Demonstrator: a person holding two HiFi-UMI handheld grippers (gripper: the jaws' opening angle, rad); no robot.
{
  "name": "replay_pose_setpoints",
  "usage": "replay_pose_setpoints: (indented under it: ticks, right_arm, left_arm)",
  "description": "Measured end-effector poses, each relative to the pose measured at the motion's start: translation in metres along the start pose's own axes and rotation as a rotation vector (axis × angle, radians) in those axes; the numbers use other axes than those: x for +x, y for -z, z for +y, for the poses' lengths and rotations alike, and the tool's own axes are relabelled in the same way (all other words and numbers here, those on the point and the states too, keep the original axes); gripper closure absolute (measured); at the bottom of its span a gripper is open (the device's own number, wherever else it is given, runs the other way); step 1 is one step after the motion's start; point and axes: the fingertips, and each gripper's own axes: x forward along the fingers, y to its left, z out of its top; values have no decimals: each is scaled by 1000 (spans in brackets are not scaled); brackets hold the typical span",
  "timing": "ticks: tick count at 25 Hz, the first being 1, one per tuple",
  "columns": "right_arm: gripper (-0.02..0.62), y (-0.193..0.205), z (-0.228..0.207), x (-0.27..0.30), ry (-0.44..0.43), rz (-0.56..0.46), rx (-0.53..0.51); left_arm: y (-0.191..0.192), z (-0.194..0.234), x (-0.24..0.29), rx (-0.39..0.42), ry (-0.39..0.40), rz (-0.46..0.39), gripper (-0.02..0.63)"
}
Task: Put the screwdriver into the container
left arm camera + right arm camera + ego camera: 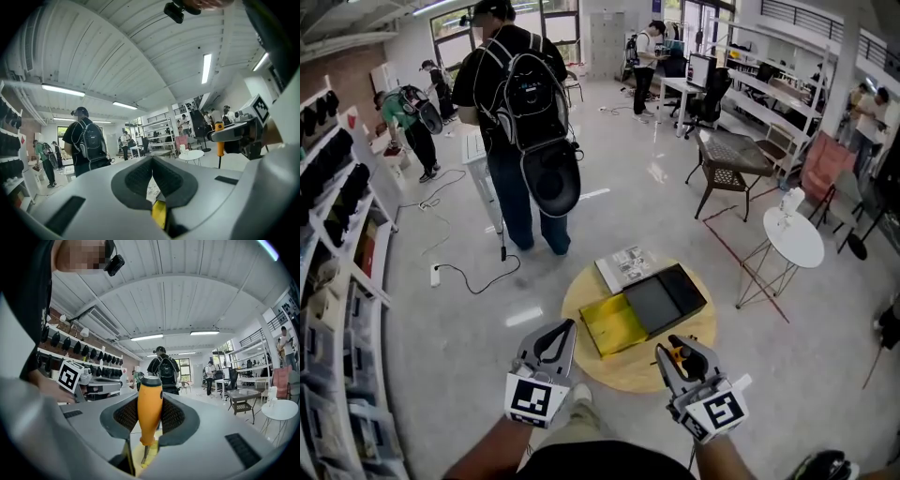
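An orange-handled screwdriver stands upright between my right gripper's pads, shaft pointing down; the gripper is shut on the handle. In the head view that gripper hovers with the screwdriver over the near right part of the round wooden table. The container is a flat black box with a yellow tray pulled out toward me. It lies just beyond both grippers. My left gripper hangs at the table's near left edge, its pads pressed together on nothing. The left gripper view shows the screwdriver at the right.
A printed booklet lies on the table behind the container. A person with a backpack stands beyond the table. Shelving lines the left wall. A white side table and a dark chair stand to the right. A cable trails on the floor.
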Motion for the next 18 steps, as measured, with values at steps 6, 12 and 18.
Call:
replay_pose_setpoints:
  ticks: [6, 12, 18]
  right_arm:
    - [483, -1, -5, 32, -11, 5, -1]
    - [483, 8, -19, 59, -3, 30, 23]
    - [483, 29, -25, 93, -11, 82, 79]
  left_arm:
    - [5, 30, 17, 18, -12, 9, 589]
    - [18, 46, 31, 27, -11, 37, 589]
    - [33, 67, 45, 9, -9, 78, 589]
